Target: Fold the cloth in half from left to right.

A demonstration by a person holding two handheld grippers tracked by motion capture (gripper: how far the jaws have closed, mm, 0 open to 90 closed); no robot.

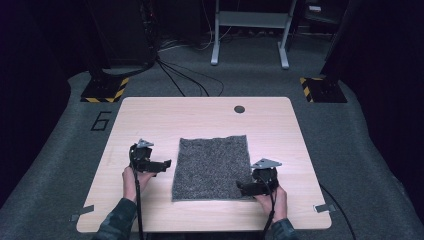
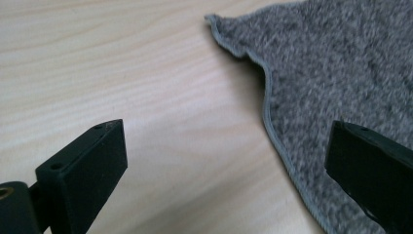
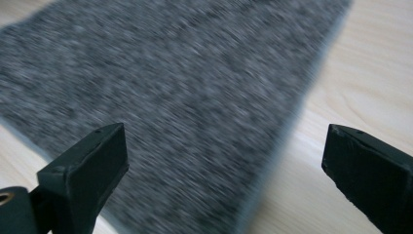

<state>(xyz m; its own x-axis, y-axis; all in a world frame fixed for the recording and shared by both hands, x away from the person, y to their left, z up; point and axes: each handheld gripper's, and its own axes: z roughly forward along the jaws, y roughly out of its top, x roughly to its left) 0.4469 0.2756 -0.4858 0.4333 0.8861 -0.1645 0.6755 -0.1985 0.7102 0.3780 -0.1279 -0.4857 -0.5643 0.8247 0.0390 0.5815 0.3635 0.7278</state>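
**One cloth, two grippers, one table**

One grey cloth (image 1: 212, 167) lay flat on the single wooden table (image 1: 205, 117), near its middle. Two grippers were present. The left gripper (image 1: 165, 164), jaws wide apart and holding nothing, sat just beside the cloth's left edge. The right gripper (image 1: 241, 187), jaws likewise spread and empty, hovered at the cloth's near right corner. Two hands held them.

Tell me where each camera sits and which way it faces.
High view: above the person's side, looking forward and down on the table; both hands, left gripper, right gripper.
Left gripper view: on the left gripper, facing the grey cloth; jaws apart.
Right gripper view: on the right gripper, over cloth; jaws apart.
All views share the cloth.
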